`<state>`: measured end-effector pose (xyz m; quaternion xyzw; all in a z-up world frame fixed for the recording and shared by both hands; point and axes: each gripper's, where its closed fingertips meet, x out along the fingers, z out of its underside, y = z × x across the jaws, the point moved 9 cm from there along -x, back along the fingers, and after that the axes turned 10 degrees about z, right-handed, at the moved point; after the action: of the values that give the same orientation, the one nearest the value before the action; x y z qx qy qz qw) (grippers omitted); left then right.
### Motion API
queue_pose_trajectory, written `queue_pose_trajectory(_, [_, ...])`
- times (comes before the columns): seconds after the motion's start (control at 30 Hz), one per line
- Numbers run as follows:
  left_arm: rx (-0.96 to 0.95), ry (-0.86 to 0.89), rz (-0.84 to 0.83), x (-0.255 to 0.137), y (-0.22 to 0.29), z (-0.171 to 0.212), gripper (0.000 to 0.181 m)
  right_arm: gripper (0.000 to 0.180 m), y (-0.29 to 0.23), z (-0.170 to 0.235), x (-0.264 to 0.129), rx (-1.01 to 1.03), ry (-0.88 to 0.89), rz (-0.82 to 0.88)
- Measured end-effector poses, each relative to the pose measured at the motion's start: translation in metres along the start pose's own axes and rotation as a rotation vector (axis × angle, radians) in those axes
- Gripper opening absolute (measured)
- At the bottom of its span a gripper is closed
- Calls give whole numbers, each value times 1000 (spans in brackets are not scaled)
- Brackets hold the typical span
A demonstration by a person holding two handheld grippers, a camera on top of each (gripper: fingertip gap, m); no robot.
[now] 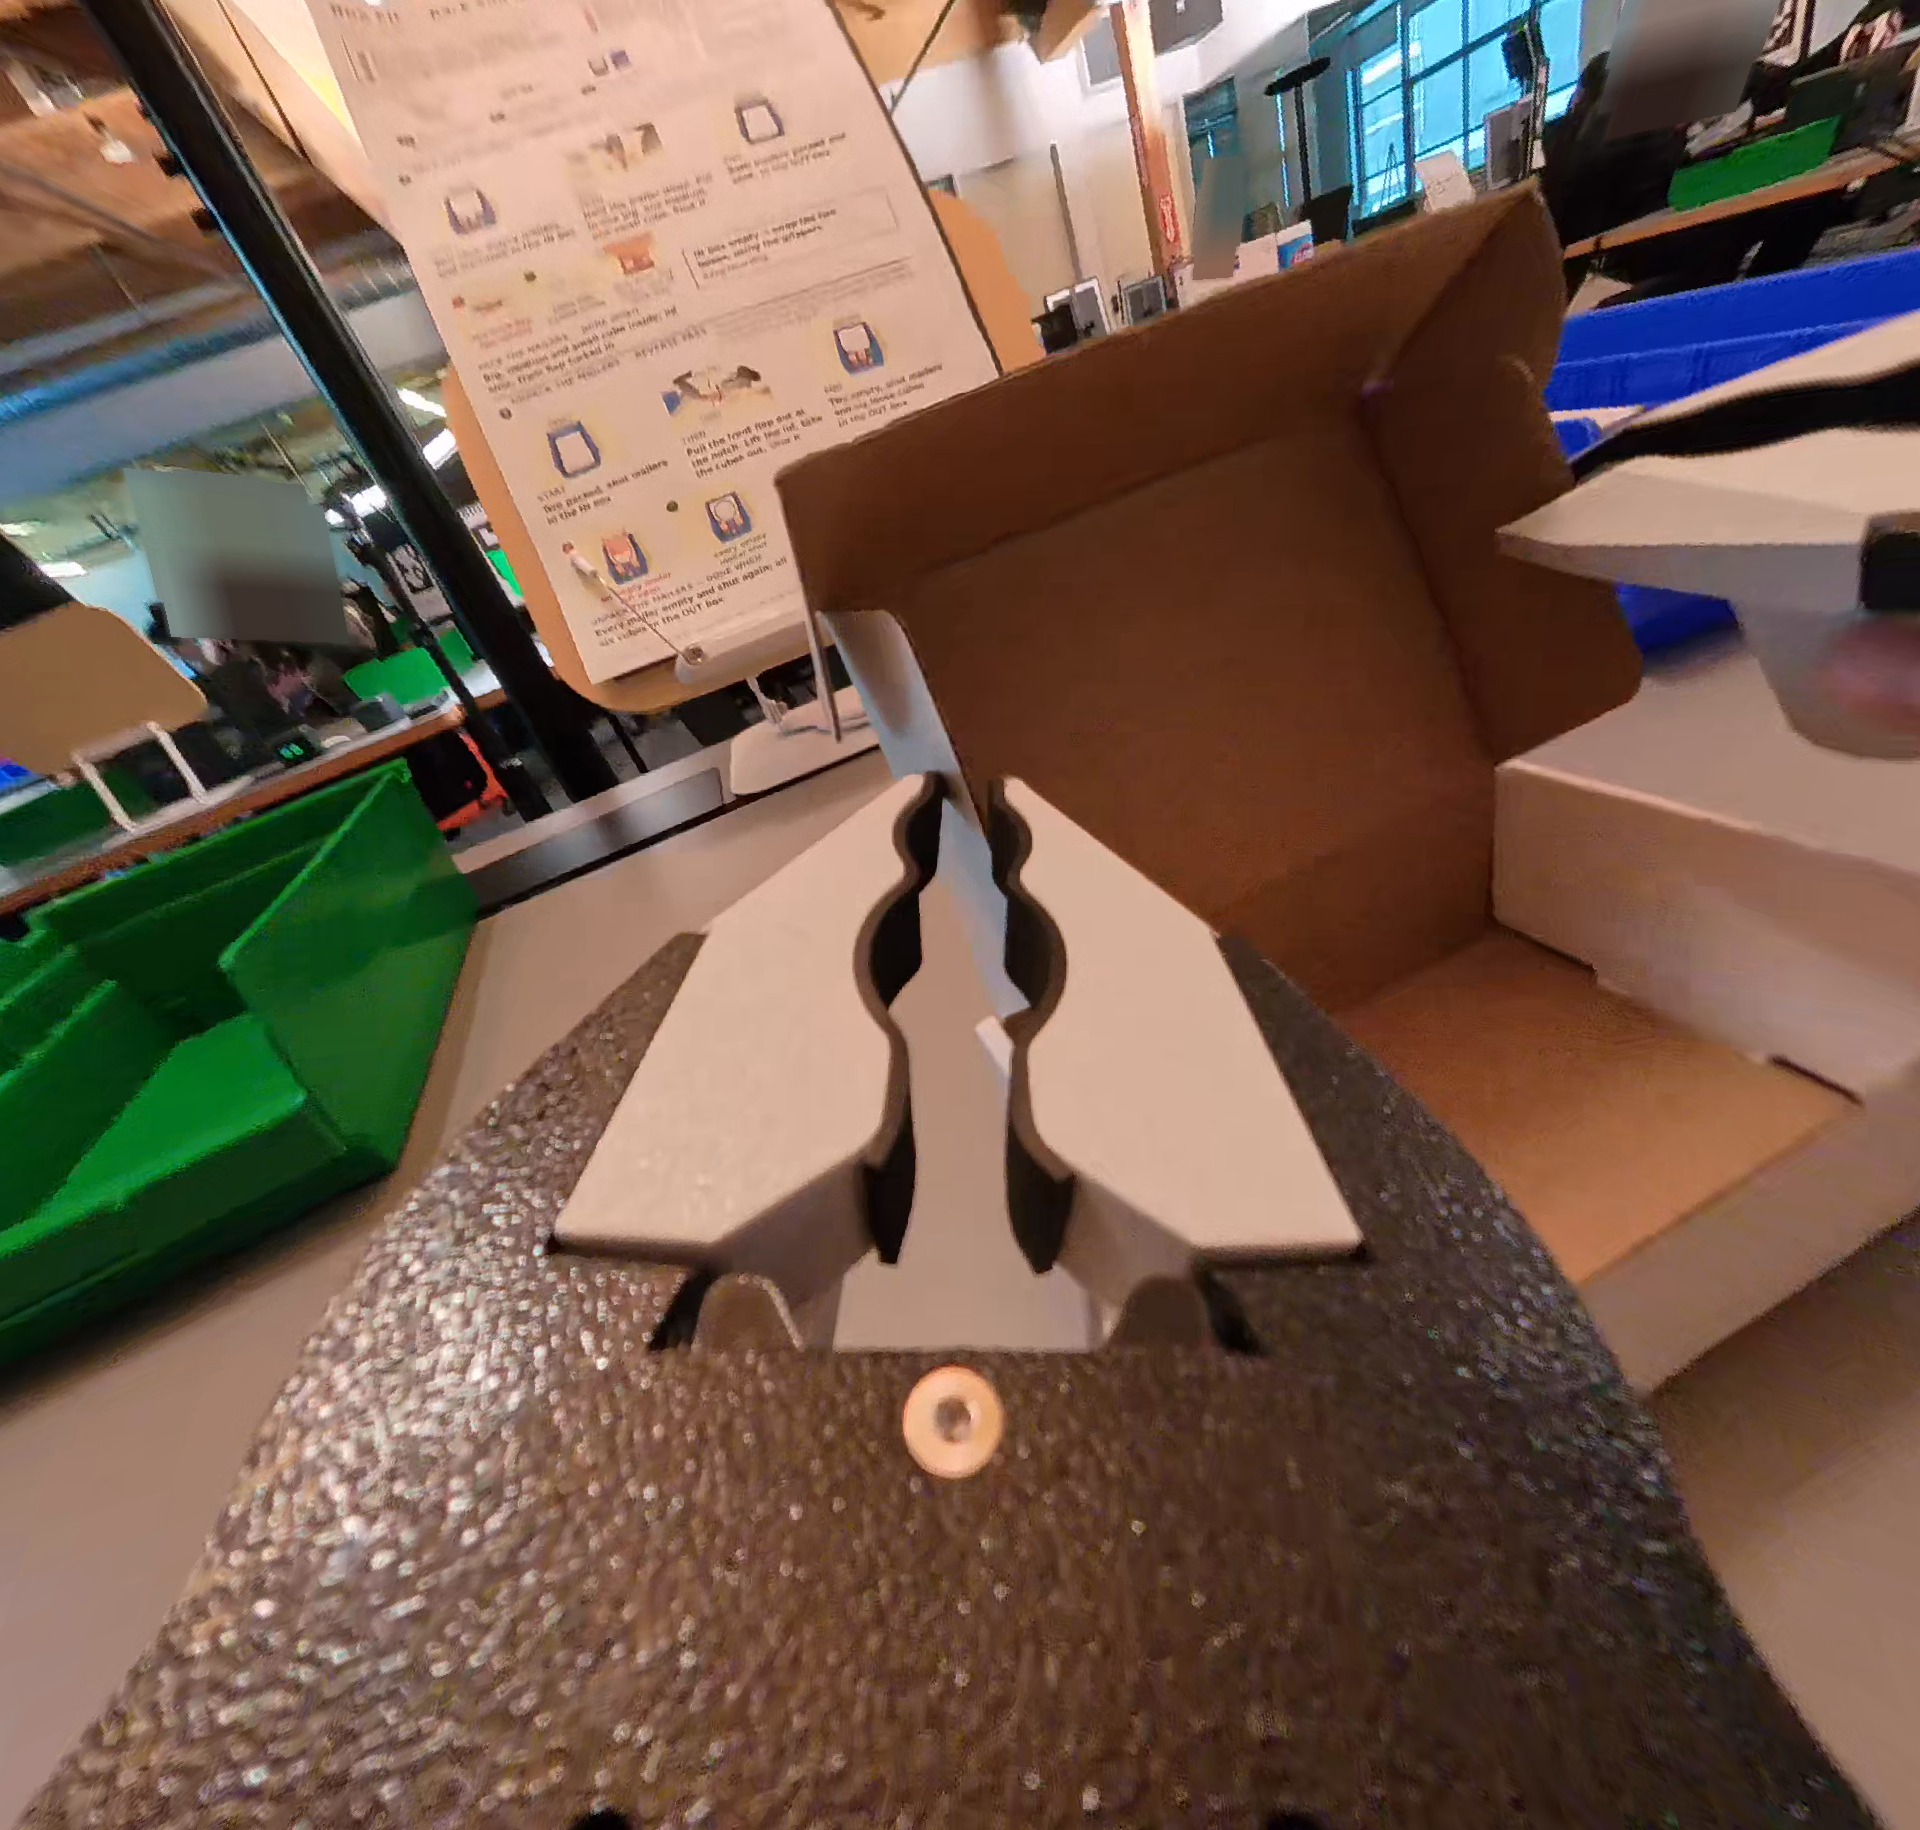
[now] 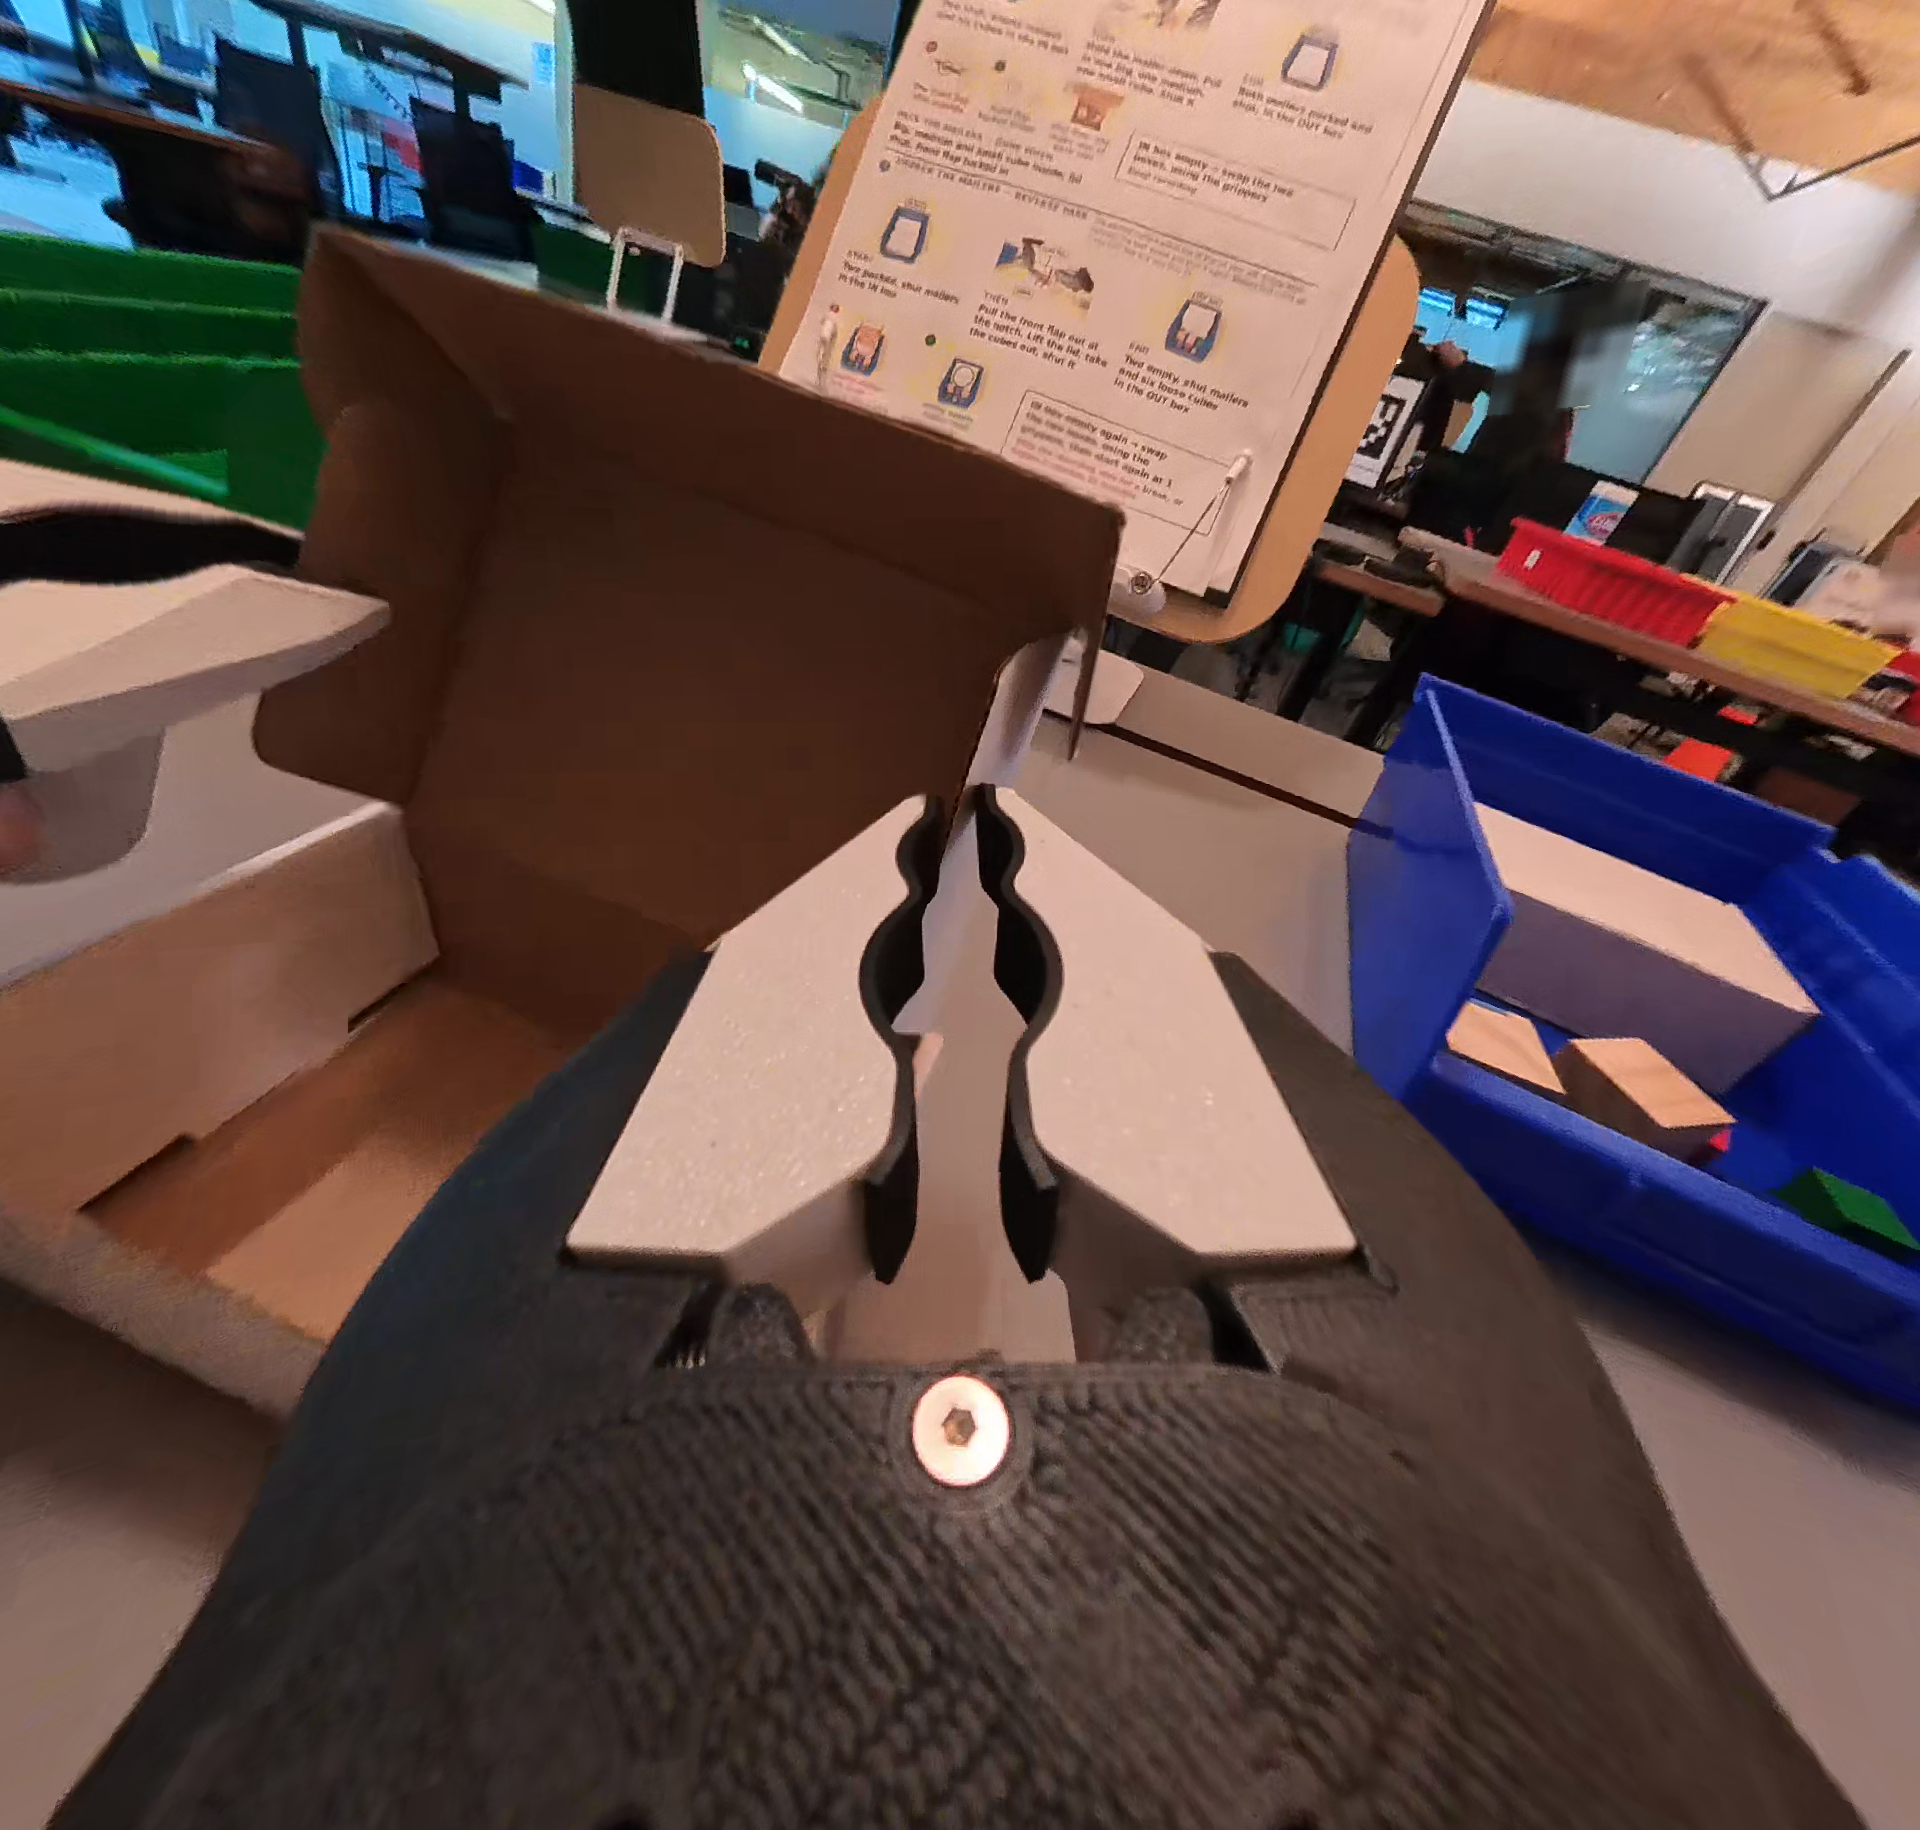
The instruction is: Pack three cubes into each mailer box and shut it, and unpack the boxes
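An open mailer box stands on the table with its lid [image 1: 1195, 689] upright, brown inside and white outside. Its base [image 1: 1683, 907] shows a bare brown floor with no cubes in sight. My left gripper [image 1: 966, 793] is shut on the white left side flap [image 1: 914, 700] of the lid. My right gripper [image 2: 961, 804] is shut on the white right side flap [image 2: 1023, 700] of the same lid [image 2: 675, 637]. Each gripper shows at the edge of the other's view: the right [image 1: 1714, 533] and the left [image 2: 156, 637].
A blue bin [image 2: 1434, 907] to the right holds a shut white mailer [image 2: 1621, 949], wooden cubes [image 2: 1642, 1094] and a green cube [image 2: 1849, 1209]. A green bin [image 1: 312, 949] stands to the left. An instruction sheet on a stand [image 1: 644, 274] rises behind the box.
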<state>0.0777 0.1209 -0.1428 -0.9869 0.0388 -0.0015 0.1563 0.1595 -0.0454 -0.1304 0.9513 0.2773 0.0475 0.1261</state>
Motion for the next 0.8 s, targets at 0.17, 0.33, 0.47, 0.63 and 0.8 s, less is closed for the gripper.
queue_pose_trajectory(0.17, [30,-28,5,-25,16,-1,5,4,3,3,-31,-8,-36,-32])
queue_pose_trajectory(0.33, [-29,-147,22,-41,30,3,5,4,-6,16,-57,-42,-81,-40])
queue_pose_trajectory(0.47, [-79,-298,64,-38,33,12,4,5,-12,27,-59,-72,-188,-102])
queue_pose_trajectory(0.63, [-126,-355,88,-38,28,15,17,18,-14,27,-61,-95,-224,-167])
queue_pose_trajectory(0.8, [-68,-329,76,-65,27,15,36,55,-2,23,-94,-272,-204,-38])
